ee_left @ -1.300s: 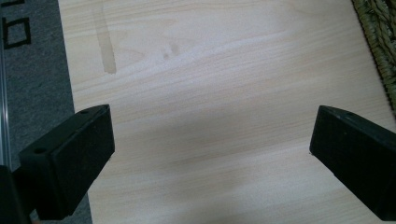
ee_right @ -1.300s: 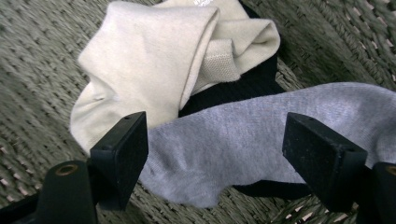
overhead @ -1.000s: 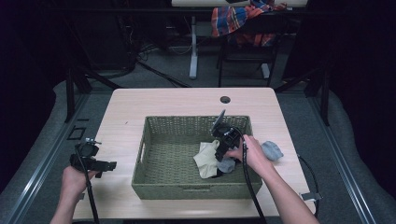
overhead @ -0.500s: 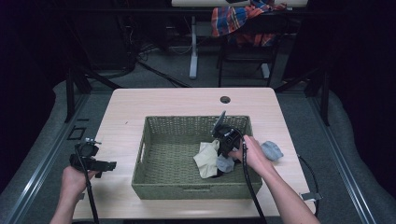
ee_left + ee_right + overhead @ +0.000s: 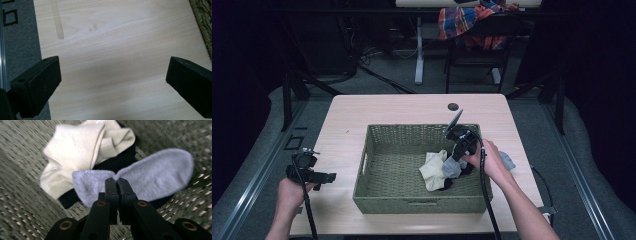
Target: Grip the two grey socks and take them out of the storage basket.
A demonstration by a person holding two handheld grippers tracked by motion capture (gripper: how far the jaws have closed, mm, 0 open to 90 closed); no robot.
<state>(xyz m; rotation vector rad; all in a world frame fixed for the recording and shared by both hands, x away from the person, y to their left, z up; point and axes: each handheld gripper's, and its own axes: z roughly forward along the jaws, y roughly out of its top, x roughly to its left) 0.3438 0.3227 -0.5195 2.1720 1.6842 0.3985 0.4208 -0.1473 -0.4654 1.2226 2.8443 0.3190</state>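
Observation:
A green woven basket stands on the light wooden table. In its right half lie a cream sock, a grey sock and a black sock. My right gripper points down into the basket, shut on the grey sock. In the right gripper view the jaws pinch the grey sock at its middle, bunching it above the cream sock and the black sock. My left gripper hovers left of the basket, jaws wide open over bare wood.
Another grey-blue sock lies on the table just right of the basket. A dark cable hole sits near the table's far edge. A chair with plaid cloth stands beyond. The basket's corner and grey floor flank the left gripper.
My right gripper has closed on the grey sock and lifted slightly with it. The left hand has stayed where it was.

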